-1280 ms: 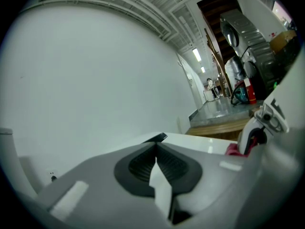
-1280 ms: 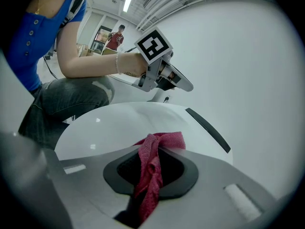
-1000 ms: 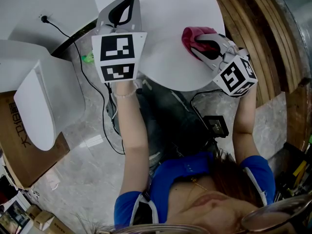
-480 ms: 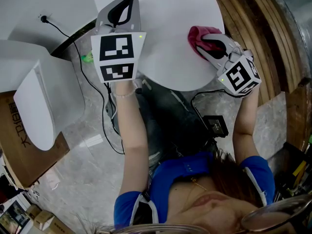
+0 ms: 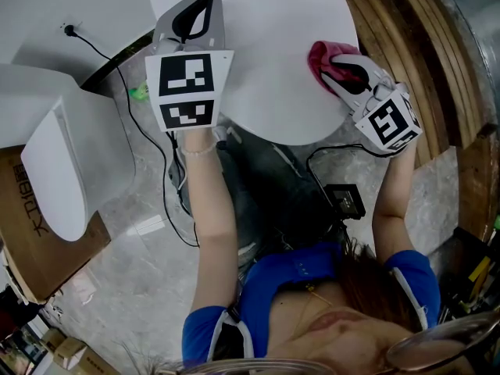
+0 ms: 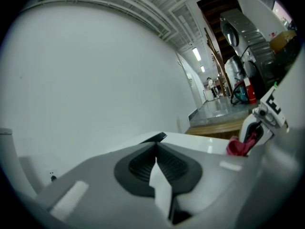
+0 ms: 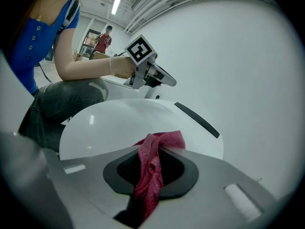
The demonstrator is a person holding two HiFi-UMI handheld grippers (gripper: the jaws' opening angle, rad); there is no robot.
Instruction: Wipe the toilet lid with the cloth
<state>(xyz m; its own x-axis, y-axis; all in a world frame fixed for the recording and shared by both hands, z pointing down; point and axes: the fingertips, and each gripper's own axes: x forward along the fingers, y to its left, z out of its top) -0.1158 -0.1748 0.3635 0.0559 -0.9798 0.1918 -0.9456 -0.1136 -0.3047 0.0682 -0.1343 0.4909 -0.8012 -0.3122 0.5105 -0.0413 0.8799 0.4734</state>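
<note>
The right gripper (image 5: 337,70), clamped on the cloth (image 5: 319,53), wipes the toilet lid (image 5: 258,92); the left gripper (image 5: 193,6) rests closed and empty. Next, the cloth probably must sweep leftward.

The cloth (image 5: 322,55) is deep pinkish red against the glossy white toilet lid (image 5: 266,76). The left gripper (image 5: 193,8) and the right gripper (image 5: 337,67) are pale grey with black pads and carry black-and-white square markers. The person's top (image 5: 289,276) is blue.
</note>
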